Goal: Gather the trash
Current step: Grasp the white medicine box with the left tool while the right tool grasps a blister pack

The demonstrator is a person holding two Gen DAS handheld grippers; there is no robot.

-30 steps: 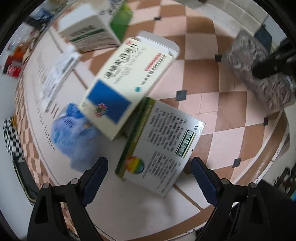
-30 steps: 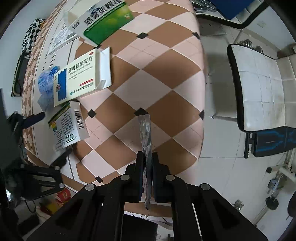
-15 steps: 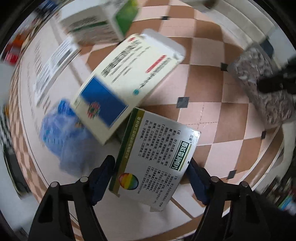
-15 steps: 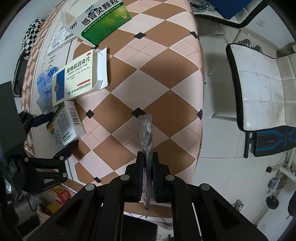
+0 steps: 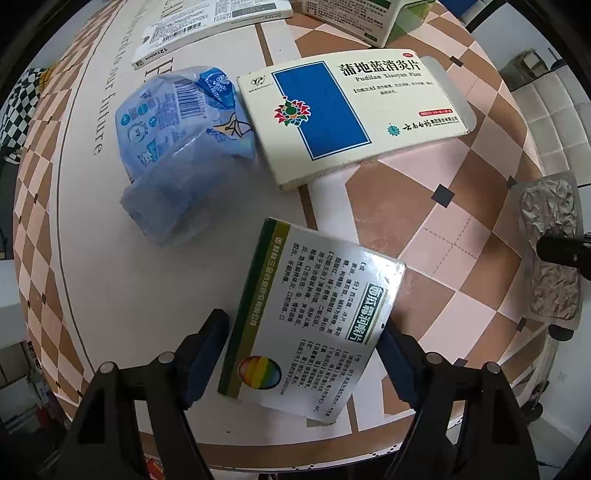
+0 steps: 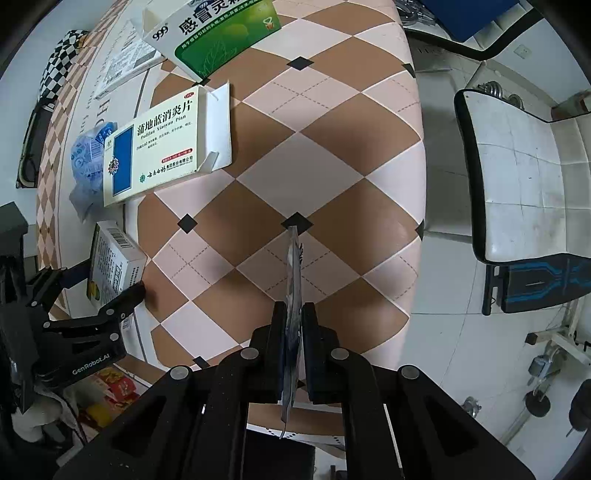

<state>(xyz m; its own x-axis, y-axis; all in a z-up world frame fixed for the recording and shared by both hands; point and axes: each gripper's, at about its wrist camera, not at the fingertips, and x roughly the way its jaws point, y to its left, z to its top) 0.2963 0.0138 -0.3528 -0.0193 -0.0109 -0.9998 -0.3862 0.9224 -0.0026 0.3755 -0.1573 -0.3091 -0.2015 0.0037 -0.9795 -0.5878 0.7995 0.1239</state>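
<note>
Small medicine box with rainbow logo (image 5: 310, 317) lay on the desk (image 5: 424, 206) near its front edge, between the fingers of the left tool (image 5: 301, 354). Fingers stood wide on either flank; whether the pads touched the box could not be told. Box judged not yet lifted.

Right tool (image 6: 293, 332), to the right of that box, was clamped narrow on a spent silver blister sheet (image 6: 293, 280), held on edge above the desk. One piece in hand, then.

Beyond the small box: crumpled blue plastic wrapper (image 5: 181, 147), and just beside it the blue-and-cream Pudilan box (image 5: 351, 110) with end flap open. Farther back, a green 999 box (image 6: 221, 29) and a flat white carton (image 5: 207, 26).

No bin or bag visible. Open-flapped Pudilan box's contents hidden. Judgement: collection barely begun; most litter left on desk.
</note>
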